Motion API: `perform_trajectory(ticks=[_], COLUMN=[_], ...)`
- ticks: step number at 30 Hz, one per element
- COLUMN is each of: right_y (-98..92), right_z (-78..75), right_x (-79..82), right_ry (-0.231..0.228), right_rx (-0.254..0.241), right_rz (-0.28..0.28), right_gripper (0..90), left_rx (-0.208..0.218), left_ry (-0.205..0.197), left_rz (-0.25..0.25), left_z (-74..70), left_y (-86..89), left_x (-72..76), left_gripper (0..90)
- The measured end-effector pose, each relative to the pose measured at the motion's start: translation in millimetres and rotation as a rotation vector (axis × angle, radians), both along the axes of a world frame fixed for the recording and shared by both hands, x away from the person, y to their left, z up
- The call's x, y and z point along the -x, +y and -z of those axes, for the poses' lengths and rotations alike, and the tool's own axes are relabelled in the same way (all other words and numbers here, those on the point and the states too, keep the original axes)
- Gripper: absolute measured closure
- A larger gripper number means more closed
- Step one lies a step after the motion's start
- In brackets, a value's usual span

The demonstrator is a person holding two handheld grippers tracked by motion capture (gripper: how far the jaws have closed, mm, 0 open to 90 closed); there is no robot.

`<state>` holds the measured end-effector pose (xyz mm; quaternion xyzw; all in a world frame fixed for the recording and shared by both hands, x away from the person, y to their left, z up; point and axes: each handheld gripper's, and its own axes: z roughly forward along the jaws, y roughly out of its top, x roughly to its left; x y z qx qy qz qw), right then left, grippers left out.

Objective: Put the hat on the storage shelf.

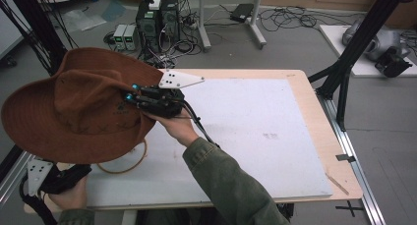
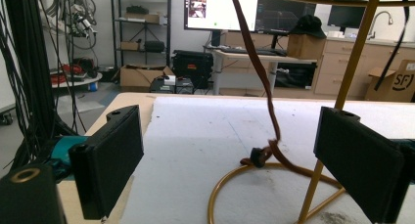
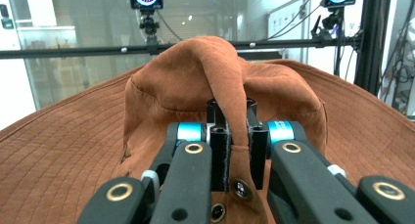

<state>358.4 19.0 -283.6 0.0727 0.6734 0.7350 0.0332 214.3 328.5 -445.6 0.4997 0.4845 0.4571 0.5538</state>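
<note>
Brown wide-brim hat [image 1: 74,107] is up in the air over the table's left near corner, above a gold wire stand [image 2: 274,185], tilted, not resting on it as far as I can tell. Suede-like fabric, stitched brim, soft crown with a fold pulled up. The right gripper [image 1: 135,95] pinches that crown fold: in the right gripper view the jaws are nearly together with the brown cloth [image 3: 230,101] squeezed between them. A brown chin strap [image 2: 254,62] hangs down from the hat to the stand's ring base, its end lying on the white table mat [image 1: 255,126].

Progress, judged: the hat is gripped and lifted, that part is done; seating it on the stand or carrying it off and setting it down is left.

The left gripper [image 2: 230,155] sits low at the table's near left edge, jaws spread wide, nothing between the pads, pointing at the stand base. The stand's upright rod runs up past its right jaw.
</note>
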Motion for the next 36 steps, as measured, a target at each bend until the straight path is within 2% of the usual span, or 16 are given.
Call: perform_trajectory(ticks=[7, 12, 16, 21, 32, 34, 36], right_y=[3.9, 3.9, 3.1, 1.1, -3.0, -4.8, -5.9], right_z=[2.9, 3.5, 6.2, 7.3, 5.5, 4.8, 4.5], right_x=[0.8, 0.2, -0.8, -3.1, -4.5, -4.5, -4.2], right_ry=[0.011, 0.025, 0.051, 0.07, 0.072, 0.07, 0.069], right_rx=[0.029, 0.019, 0.012, 0.002, -0.007, -0.006, -0.002], right_rz=[-0.01, -0.017, -0.042, -0.039, -0.023, -0.01, -0.003], right_gripper=[83.0, 75.3, 64.1, 51.6, 48.0, 41.8, 40.3], left_rx=[-0.001, 0.001, 0.0, -0.001, 0.003, 0.002, 0.003], left_ry=[-0.001, 0.001, 0.0, -0.001, 0.001, 0.001, -0.001], left_rz=[-0.002, -0.001, 0.001, -0.001, 0.0, 0.0, 0.0], left_z=[-0.1, -0.1, -0.1, -0.1, 0.3, 0.3, 0.4], left_y=[-0.2, 0.3, 0.1, -0.1, -0.7, -0.6, -0.6], left_x=[0.4, 0.7, 0.6, 0.6, 0.5, 0.6, 0.4], left_gripper=[11.3, 11.3, 11.3, 11.3, 11.3, 11.3, 11.3])
